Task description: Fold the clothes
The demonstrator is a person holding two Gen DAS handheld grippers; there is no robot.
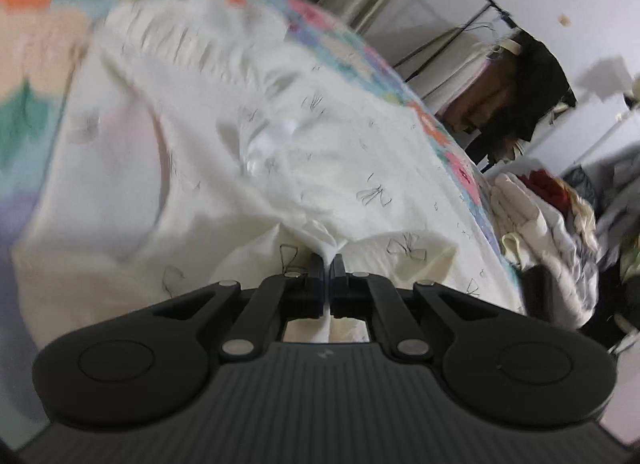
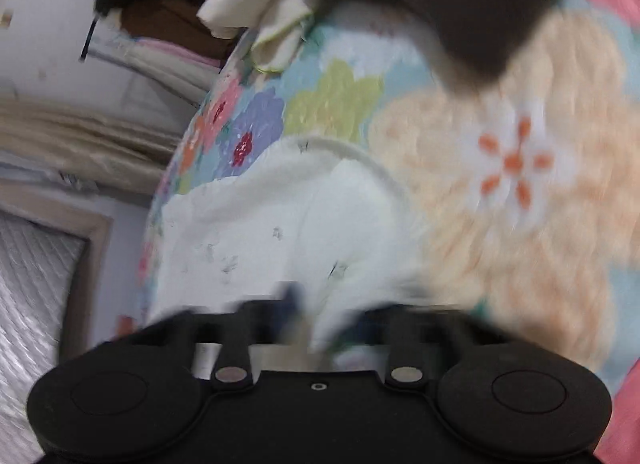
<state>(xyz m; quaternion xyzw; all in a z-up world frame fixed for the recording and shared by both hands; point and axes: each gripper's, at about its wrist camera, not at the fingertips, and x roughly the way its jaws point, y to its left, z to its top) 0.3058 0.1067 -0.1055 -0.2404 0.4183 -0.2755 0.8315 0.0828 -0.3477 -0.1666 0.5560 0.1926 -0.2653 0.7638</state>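
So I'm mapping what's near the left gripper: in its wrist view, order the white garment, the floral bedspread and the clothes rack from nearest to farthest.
1. White garment, pinched in the left gripper.
2. Floral bedspread, beneath and right.
3. Clothes rack, far upper right by the wall.

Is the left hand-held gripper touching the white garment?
Touching. The left wrist view shows the left hand-held gripper pinching a fold of the white garment.

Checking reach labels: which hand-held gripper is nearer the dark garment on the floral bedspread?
Right. The dark garment lies ahead of the right hand-held gripper; the left hand-held gripper pinches the white garment, no dark garment in its view.
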